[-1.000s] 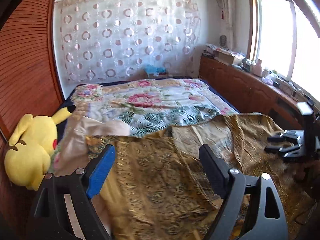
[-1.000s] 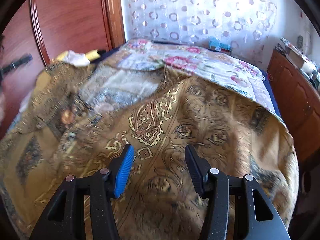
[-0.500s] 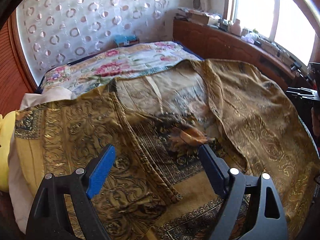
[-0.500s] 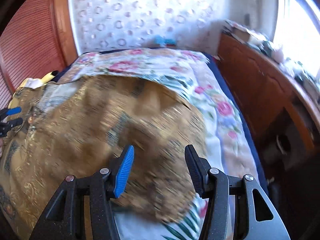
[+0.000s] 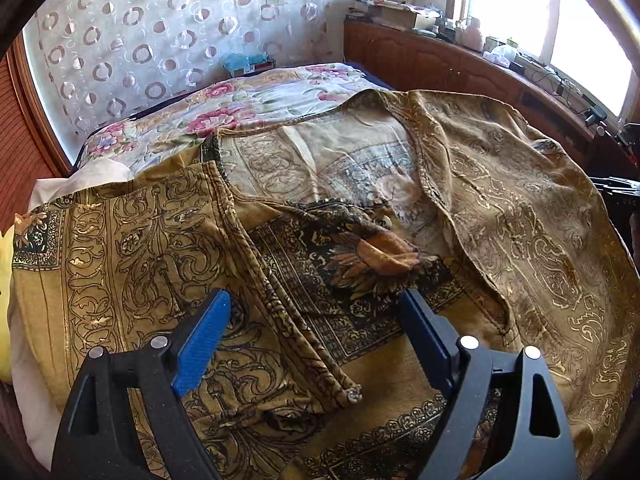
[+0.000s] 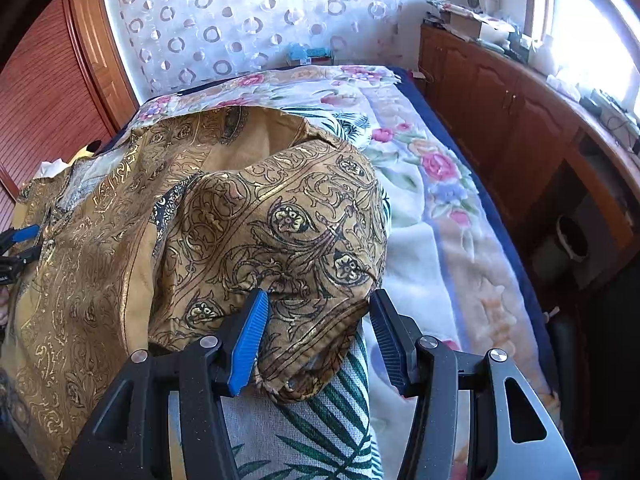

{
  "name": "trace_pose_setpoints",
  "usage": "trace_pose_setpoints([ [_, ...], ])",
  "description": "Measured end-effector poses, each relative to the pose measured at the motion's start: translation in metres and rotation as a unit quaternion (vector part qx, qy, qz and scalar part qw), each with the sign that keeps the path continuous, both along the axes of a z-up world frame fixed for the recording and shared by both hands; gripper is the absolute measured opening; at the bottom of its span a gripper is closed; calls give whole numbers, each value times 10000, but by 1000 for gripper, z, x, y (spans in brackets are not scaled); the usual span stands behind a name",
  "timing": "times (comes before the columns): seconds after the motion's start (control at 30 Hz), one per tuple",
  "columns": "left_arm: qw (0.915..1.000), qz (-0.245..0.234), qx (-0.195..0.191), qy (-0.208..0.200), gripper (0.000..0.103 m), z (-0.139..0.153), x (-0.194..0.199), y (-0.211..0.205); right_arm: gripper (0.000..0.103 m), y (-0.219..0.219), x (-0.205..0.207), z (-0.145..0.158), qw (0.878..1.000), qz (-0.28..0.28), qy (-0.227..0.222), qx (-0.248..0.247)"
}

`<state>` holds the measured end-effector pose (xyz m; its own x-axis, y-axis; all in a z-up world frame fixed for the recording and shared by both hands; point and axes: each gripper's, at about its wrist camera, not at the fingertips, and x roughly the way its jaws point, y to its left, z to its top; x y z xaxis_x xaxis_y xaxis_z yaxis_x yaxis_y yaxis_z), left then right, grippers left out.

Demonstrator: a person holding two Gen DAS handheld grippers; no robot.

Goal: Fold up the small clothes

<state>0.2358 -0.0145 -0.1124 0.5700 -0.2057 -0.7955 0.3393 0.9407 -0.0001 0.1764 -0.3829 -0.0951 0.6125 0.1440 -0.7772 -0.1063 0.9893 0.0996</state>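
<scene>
Left wrist view, read from left to right: a yellow soft toy [image 5: 3,304] showed only as a sliver at the frame edge, next to something white [image 5: 76,178] we could not identify. The gold patterned garment [image 5: 132,248] lay spread over the floral bedspread [image 5: 240,100], front open and pale lining exposed, the dark collar area bunched near the middle. We judged it laid open like this so the sides could be folded inward. The left gripper [image 5: 316,338] hung above the garment's left front panel with its jaws wide apart; nothing was between the pads, and a narrow hemmed edge ran across the cloth below the gap.

Right wrist view: the garment's right side was heaped up in a loose hump [image 6: 280,224] near the bed's right half, with bare bedspread beyond it. The right gripper [image 6: 316,334] stood with its jaws partly apart, straddling a hemmed cuff-like end [image 6: 304,344] of the garment. Its blue pad [image 6: 248,340] looked close to or just against the cloth; the dark pad stood clear, so we recorded no grip. We took this as lining up to seize the sleeve end.
</scene>
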Motion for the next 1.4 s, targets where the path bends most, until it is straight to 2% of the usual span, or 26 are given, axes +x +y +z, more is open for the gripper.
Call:
trace_pose_setpoints([
  [0.07,10000,-28,27,31,95,-1,1,-2,54,-2,-1,0,10000,12,12,30],
  [0.17,10000,-35,35,47,96,-2,2,-3,44,-2,-5,1,10000,17,-19,9],
  [0.23,10000,-34,37,48,97,-2,3,-3,29,-2,-7,1,9999,-24,-52,-96],
  [0.27,10000,-29,50,61,103,-2,3,-3,26,-2,-8,2,9999,-34,-68,-142],
  [0.3,9999,-14,68,91,103,-4,4,-3,20,-2,-9,2,9997,-17,-86,-216],
  [0.33,9999,-15,64,92,103,-3,4,-3,10,0,-10,2,9994,5,-112,-320],
  [0.37,9999,-15,64,91,103,-3,4,-3,7,0,-11,3,9991,8,-131,-415],
  [0.53,9999,-14,65,93,103,-3,4,-3,6,-10,-11,16,9983,-95,-294,-489],
  [0.7,9999,-13,65,93,103,-3,4,-3,6,-11,-18,57,9943,-166,-830,-648],
  [0.83,9999,-13,64,92,103,-3,4,-3,6,6,-24,90,9902,36,-1243,-631],
  [0.93,9999,-13,64,92,103,-3,4,-3,6,33,-24,101,9882,411,-1382,-523],
  [1.13,9999,-12,63,92,103,-3,4,-3,6,101,-19,92,9816,1297,-1337,-417],
  [1.23,9999,-12,63,92,103,-3,4,-3,6,132,-13,68,9797,1663,-1059,-373],
  [1.4,9999,-11,63,92,103,-3,4,-3,6,158,-7,27,9798,1882,-581,-356],
])
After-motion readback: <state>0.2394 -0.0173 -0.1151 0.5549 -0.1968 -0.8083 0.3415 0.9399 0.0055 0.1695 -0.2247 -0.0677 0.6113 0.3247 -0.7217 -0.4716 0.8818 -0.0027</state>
